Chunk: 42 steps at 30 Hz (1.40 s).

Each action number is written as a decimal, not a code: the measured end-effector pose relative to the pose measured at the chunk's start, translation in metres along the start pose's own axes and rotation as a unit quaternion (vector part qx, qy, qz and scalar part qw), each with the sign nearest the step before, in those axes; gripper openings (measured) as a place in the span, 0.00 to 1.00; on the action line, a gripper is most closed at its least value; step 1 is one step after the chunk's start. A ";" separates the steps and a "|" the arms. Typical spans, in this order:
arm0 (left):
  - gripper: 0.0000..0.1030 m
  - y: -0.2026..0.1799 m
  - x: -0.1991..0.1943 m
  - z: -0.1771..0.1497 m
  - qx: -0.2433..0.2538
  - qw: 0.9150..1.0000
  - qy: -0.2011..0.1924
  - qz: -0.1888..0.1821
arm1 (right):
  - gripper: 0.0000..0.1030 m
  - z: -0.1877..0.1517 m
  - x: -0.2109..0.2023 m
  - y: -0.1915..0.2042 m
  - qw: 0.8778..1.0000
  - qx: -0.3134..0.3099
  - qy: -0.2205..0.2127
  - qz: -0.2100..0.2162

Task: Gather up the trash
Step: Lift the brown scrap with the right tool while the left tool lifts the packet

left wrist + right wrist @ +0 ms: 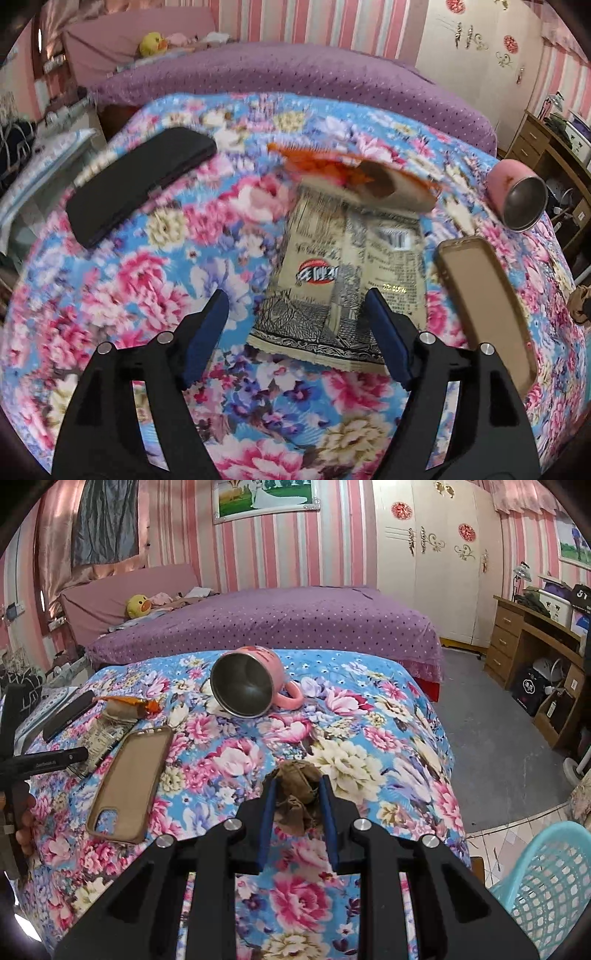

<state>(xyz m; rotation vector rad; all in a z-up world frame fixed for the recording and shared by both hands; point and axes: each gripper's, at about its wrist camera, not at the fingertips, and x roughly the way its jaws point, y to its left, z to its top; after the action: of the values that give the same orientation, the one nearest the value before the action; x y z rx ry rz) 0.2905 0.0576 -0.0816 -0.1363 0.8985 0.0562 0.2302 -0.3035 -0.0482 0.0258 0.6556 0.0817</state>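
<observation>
Crinkly beige snack wrapper (343, 273), light, slippery, lying flat on floral bedspread (147, 280) at twelve o'clock of the left gripper (297, 332), jaws open astride its near edge, the best hold; right gripper (297, 821) jaws pinching crumpled brown paper (295, 790).

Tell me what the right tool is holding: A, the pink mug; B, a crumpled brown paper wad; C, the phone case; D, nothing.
B: the right tool is clamped on a crumpled brown wad; the mug and case lie on the bedspread.
</observation>
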 end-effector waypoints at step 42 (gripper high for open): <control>0.00 -0.010 -0.152 -0.070 0.037 0.989 -0.136 -0.033 | 0.23 -0.029 -0.102 -0.008 0.998 -0.031 -0.059 0.015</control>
<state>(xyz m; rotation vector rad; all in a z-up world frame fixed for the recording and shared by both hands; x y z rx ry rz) 0.1424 0.0387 -0.0046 -0.0854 0.6227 -0.0199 0.1325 -0.3198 -0.0095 -0.0188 0.5342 0.1284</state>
